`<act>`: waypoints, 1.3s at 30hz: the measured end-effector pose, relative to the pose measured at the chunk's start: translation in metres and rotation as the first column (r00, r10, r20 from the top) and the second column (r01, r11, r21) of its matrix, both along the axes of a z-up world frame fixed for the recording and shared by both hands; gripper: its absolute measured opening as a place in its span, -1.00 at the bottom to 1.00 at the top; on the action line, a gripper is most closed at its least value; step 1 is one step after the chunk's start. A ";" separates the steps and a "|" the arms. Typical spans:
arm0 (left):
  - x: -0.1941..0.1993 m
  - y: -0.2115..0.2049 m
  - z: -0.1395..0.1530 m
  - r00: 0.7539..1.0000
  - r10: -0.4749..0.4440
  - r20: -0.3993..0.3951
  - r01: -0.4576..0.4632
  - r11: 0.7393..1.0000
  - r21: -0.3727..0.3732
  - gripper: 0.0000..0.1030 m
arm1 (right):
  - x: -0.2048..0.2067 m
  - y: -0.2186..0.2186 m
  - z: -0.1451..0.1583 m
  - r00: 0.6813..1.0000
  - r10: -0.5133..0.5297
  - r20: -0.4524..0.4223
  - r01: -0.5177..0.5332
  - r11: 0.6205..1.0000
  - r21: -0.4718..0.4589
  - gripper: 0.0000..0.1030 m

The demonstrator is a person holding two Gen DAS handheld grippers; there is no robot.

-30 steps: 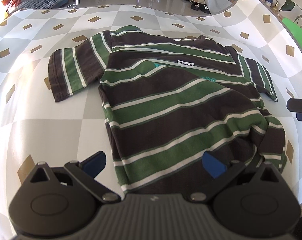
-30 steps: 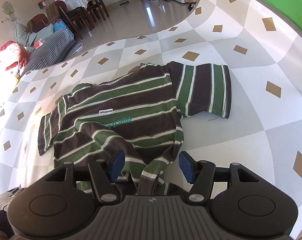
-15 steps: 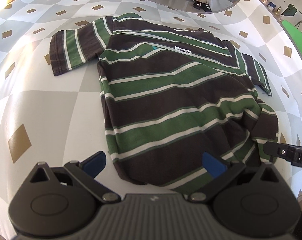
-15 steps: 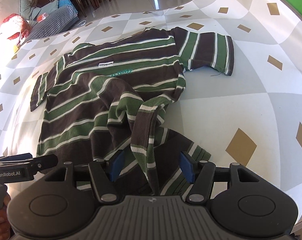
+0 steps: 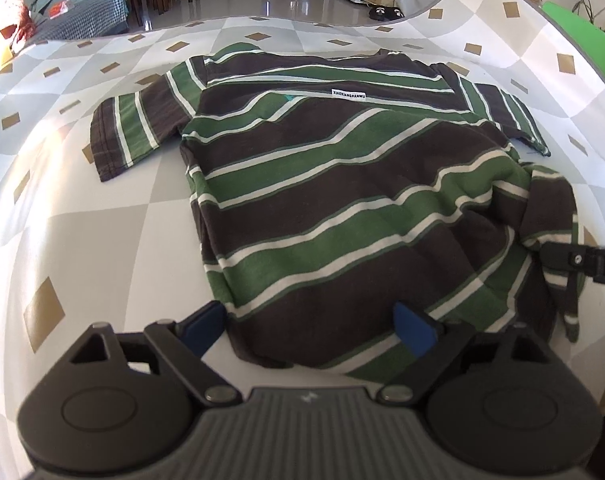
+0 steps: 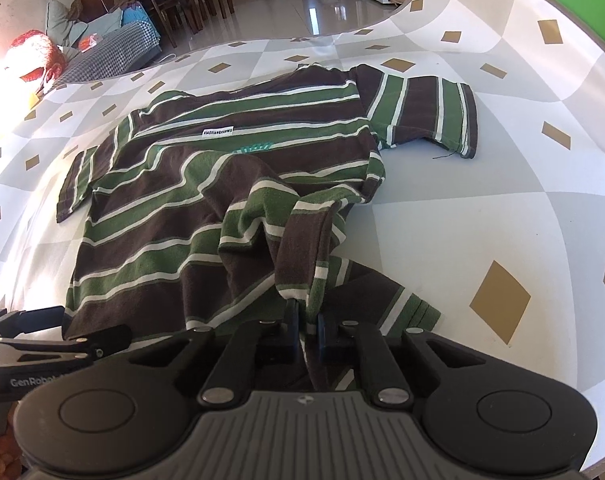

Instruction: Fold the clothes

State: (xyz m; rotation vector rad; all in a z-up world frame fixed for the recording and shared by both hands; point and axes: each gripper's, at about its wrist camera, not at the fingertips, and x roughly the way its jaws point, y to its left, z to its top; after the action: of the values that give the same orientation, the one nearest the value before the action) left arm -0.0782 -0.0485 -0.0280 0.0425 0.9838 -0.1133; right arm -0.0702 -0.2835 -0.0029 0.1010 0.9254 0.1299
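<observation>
Shirt [image 5: 342, 208] is spread out on the checkered tablecloth [image 5: 102, 248] right in front of both your grippers, collar end farthest from you, white neck label [image 5: 348, 95] facing up. It's the brown one with green and white stripes. One sleeve [image 5: 126, 136] lies flat off to the left, the other sleeve [image 6: 426, 116] flat off to the right.

Your right gripper [image 6: 304, 330] has its blue pads pinched tight on a bunched fold of the shirt's near right edge, so the fabric rises in a ridge from the table into the jaws. A bit of hem [image 6: 386, 300] trails out just to the right of it, lying on the cloth.

Your left gripper [image 5: 308, 326] is spread wide with nothing in it. The near left corner of the shirt's bottom edge sits between the two blue fingers [image 5: 416, 330], closer to the right one, and I can't tell if either pad is touching the fabric. In the left wrist view your right gripper's finger pokes in from the right edge, at the bunched corner.
</observation>
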 end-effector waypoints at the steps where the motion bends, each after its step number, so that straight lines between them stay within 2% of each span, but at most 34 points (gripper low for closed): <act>1: 0.000 0.001 0.000 1.000 0.009 0.004 -0.009 1.000 0.000 0.62 | -0.001 -0.002 0.003 1.000 -0.014 0.020 0.014 1.000 0.003 -0.87; 4: 0.000 0.007 0.001 0.999 0.044 0.014 -0.044 0.999 0.002 0.54 | -0.003 -0.013 0.007 0.996 -0.078 0.042 0.079 0.997 -0.011 -0.87; 12: 0.000 0.040 0.002 0.979 0.203 -0.005 -0.203 0.979 0.002 0.56 | -0.006 -0.041 0.018 0.964 -0.248 0.099 0.253 0.966 -0.046 -0.85; 17: -0.005 0.052 0.002 0.966 0.258 -0.024 -0.257 0.966 0.012 0.69 | -0.008 -0.059 0.024 0.927 -0.348 0.138 0.359 0.931 -0.063 -0.46; 20: -0.009 0.062 0.002 0.952 0.305 -0.030 -0.305 0.952 0.024 0.71 | -0.010 -0.068 0.027 0.911 -0.392 0.132 0.399 0.917 -0.030 -0.45; 26: -0.015 0.079 0.006 0.920 0.392 -0.025 -0.391 0.919 0.047 0.71 | -0.011 -0.070 0.026 0.918 -0.382 0.104 0.380 0.924 0.038 -0.34; 29: -0.019 0.079 0.007 0.920 0.390 -0.024 -0.389 0.920 0.048 0.72 | -0.009 -0.067 0.024 0.929 -0.361 0.080 0.356 0.932 0.067 -0.29; 32: -0.023 0.078 0.009 0.923 0.382 -0.038 -0.382 0.924 0.016 0.79 | -0.007 -0.059 0.018 0.943 -0.328 0.051 0.323 0.942 0.088 -0.27; 36: -0.026 0.083 0.011 0.915 0.399 -0.055 -0.402 0.913 -0.062 0.82 | -0.004 -0.043 0.012 0.968 -0.250 0.022 0.247 0.963 0.104 -0.24; 39: -0.025 0.086 0.011 0.912 0.407 -0.051 -0.409 0.911 -0.053 0.82 | -0.005 -0.025 0.010 0.986 -0.167 0.016 0.165 0.980 0.111 -0.24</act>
State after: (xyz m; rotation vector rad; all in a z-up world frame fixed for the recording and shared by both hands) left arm -0.1036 0.0371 -0.0169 -0.2251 1.0080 0.2418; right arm -0.0754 -0.3086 0.0068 0.2773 0.8809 0.0269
